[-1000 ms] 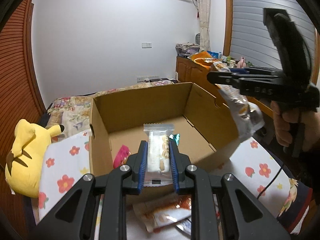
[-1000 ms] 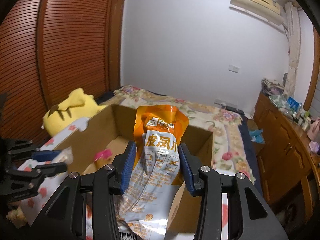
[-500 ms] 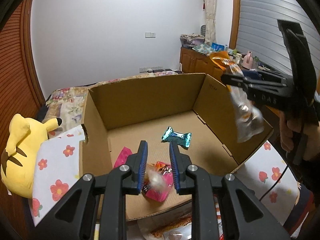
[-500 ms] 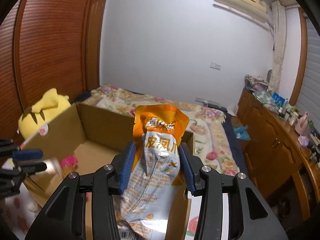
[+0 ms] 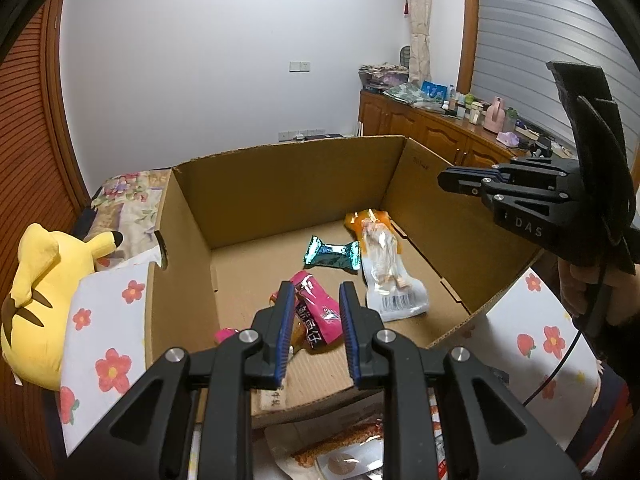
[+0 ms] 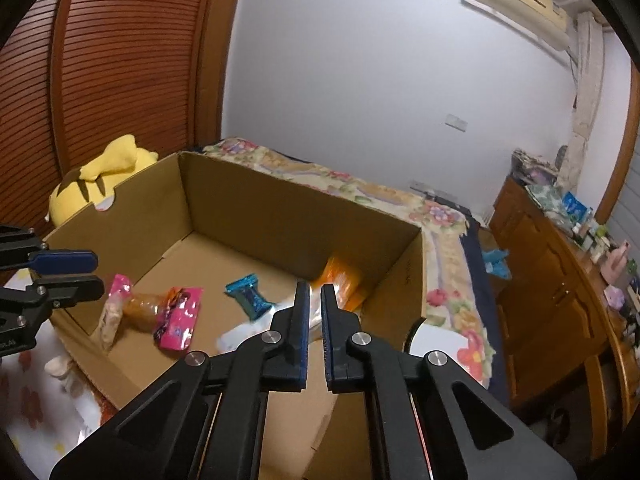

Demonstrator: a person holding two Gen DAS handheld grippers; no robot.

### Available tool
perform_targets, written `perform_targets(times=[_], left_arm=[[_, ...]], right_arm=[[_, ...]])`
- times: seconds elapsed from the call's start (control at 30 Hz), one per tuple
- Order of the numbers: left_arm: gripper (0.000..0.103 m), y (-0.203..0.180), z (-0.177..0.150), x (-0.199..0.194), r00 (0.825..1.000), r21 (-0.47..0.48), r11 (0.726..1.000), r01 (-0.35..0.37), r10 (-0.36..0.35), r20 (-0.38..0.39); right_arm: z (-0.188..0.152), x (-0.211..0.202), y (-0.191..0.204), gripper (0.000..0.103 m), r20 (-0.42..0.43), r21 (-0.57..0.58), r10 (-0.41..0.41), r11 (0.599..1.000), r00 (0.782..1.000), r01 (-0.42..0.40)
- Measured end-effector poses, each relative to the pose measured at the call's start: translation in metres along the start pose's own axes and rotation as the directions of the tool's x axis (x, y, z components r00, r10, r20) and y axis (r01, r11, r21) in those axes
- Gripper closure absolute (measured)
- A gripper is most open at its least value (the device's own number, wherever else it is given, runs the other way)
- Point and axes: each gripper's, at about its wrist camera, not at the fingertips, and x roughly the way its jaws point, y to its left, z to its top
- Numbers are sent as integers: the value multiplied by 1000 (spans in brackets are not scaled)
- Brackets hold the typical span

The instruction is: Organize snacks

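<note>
Nearest the left camera, a few packets (image 5: pixel 340 446) still lie loose on the flowered tabletop (image 5: pixel 108 336) in front of the box (image 5: pixel 288 184), so the sorting is not finished. Just above them the left gripper (image 5: pixel 314 334) hangs over the box's near wall with its fingers (image 5: pixel 285 332) a little apart and nothing between them; a second ago they pinched a clear biscuit packet, which has since been let go and now lies at the near left of the box floor beside the pink packet (image 5: pixel 318 320). The right gripper (image 6: pixel 314 334) has changed more sharply: half a second ago it still carried the orange-and-white pouch (image 5: pixel 386 268), and now its fingers have snapped closed on nothing, with only a thin gap showing between the pads. That pouch has dropped and rests flat on the box floor toward the right wall, its orange end pointing far and its barcode end near, touching the teal candy (image 5: pixel 332 255) at its left. Both hands have also sunk a little toward the box. My reading is that both deliveries are done, four snacks are inside, and each gripper is free to go back for the packets left on the tabletop. Farther off, the yellow plush (image 5: pixel 44 300) sits left of the box, and the bed (image 6: pixel 360 188) lies beyond it.
</note>
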Motion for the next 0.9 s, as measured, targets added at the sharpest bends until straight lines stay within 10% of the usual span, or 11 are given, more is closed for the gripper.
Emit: perform_targets(times=[0.9], left_arm=[[78,-38,-52,-71,999,38,999,17,-19,33]], right_arm=[[-47,-94,15,92,30,155,80,984,996,-84]])
